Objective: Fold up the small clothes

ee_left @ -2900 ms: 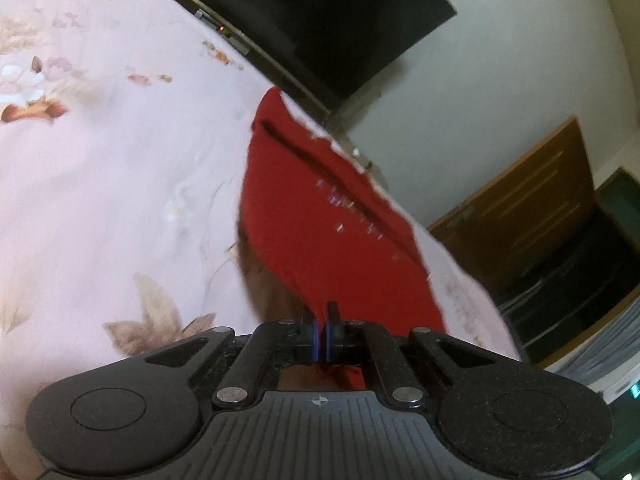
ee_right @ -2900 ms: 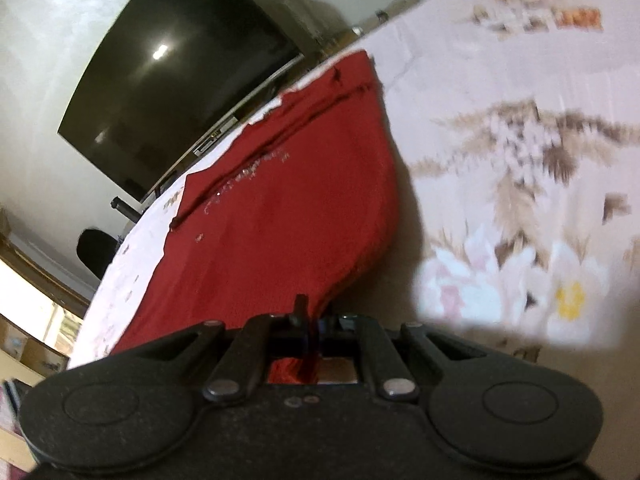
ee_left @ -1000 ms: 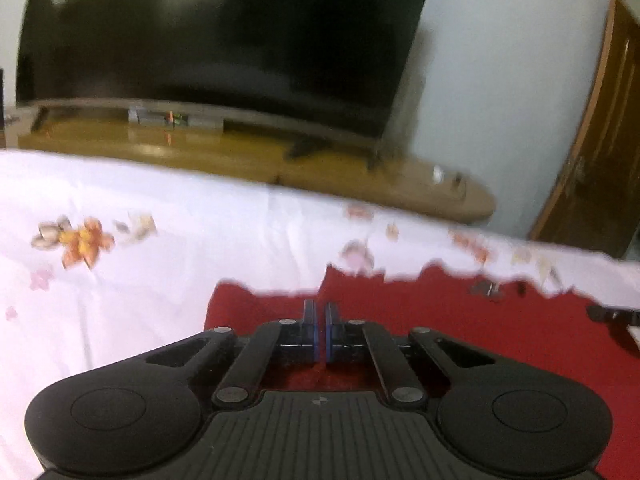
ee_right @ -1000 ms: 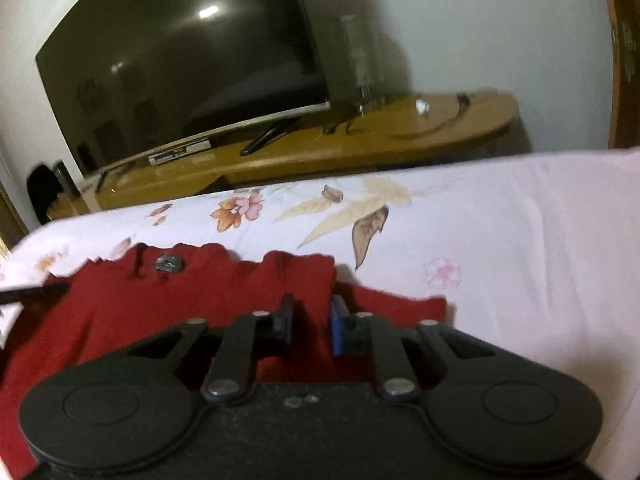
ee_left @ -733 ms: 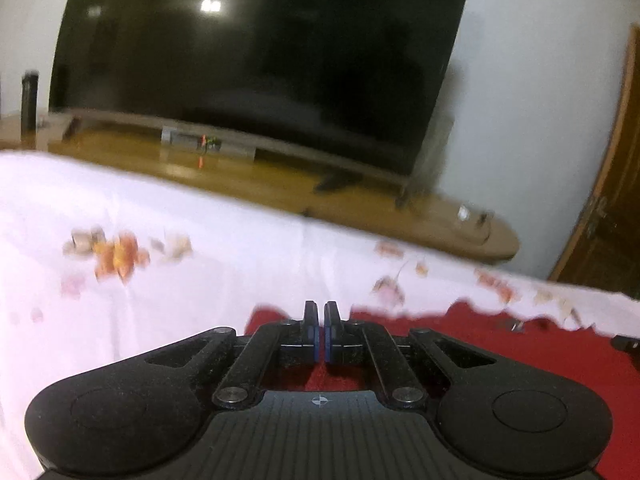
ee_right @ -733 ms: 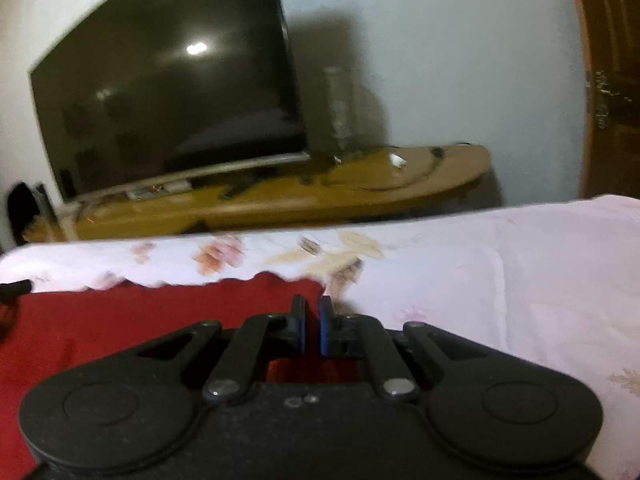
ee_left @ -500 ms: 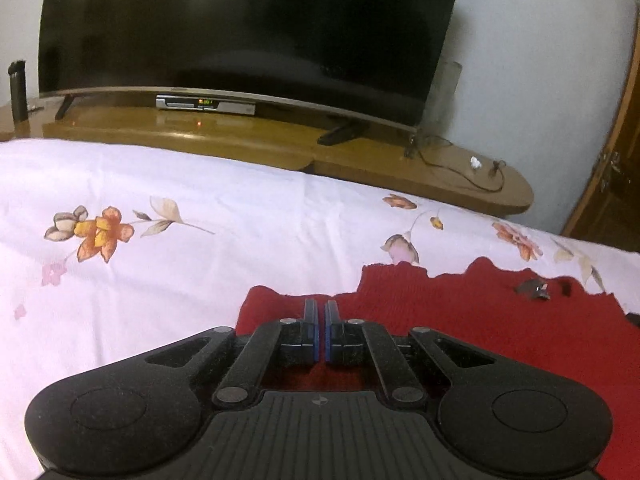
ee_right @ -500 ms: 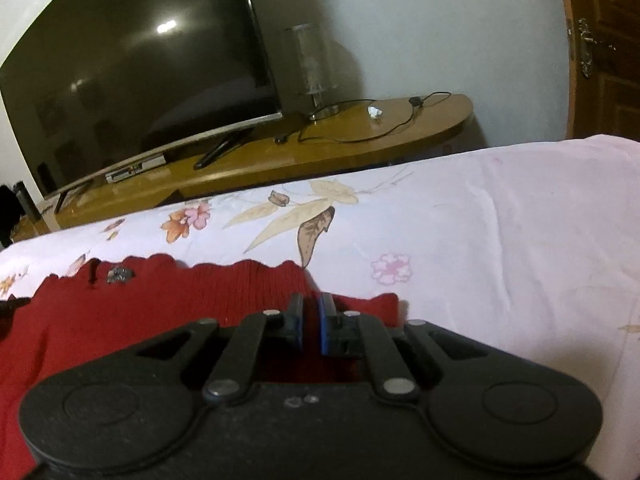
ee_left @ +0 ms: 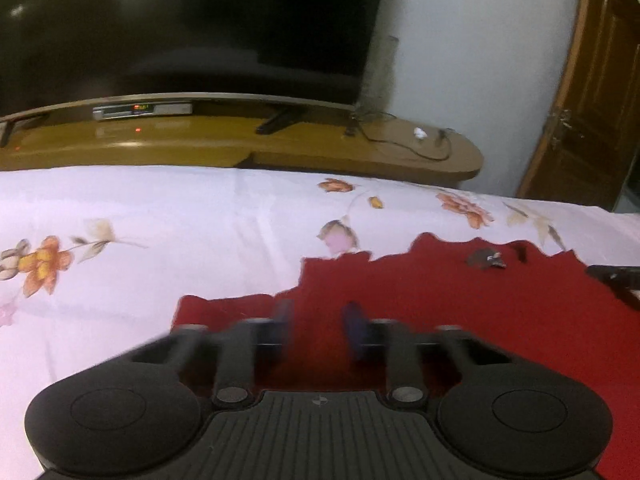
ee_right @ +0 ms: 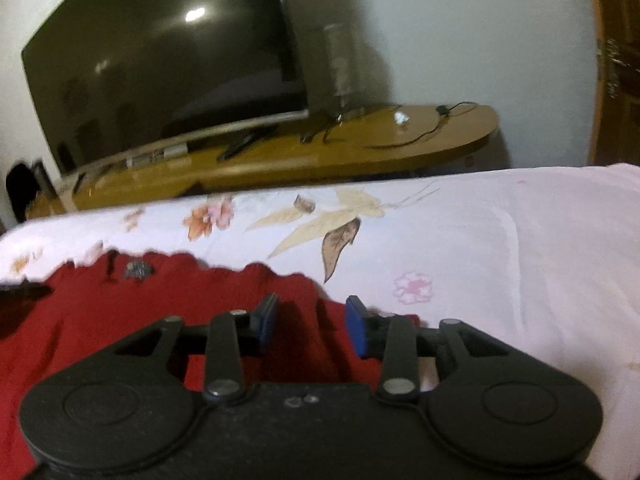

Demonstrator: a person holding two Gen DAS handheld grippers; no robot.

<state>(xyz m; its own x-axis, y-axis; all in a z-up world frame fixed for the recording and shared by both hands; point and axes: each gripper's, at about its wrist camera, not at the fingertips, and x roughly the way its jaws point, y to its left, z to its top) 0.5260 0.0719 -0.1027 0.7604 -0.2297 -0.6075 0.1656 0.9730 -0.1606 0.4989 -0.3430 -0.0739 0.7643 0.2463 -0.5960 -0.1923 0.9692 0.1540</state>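
Because it is knitted, the red sweater [ee_left: 460,320] will likely handle as a light, limp thing: it should drape and sag from wherever it is lifted, crease easily, and cling a little to the floral bedsheet [ee_left: 160,220] it lies on instead of sliding freely. Judging by its scalloped far edge, the best holds are probably the corners and hems, pinched through both layers so the lower one is not left behind.

At the left side of the garment, the left gripper [ee_left: 318,326] hangs low over the near-left corner of the knit with its jaws apart and nothing between them; its fingers are blurred, so whether they touch the fabric cannot be told. Further right, a small dark ornament [ee_left: 486,259] sits near the sweater's far edge.

At the right side, the right gripper [ee_right: 310,324] is likewise spread wide over the sweater's right edge, gripping nothing, with the blue pads [ee_right: 356,330] just above the cloth where red meets sheet. The same ornament [ee_right: 138,269] shows near the far edge from here.

No basket, drawer or other container is visible in either view; beyond the bed there is only a television [ee_right: 160,60] on a wooden stand [ee_right: 320,152].
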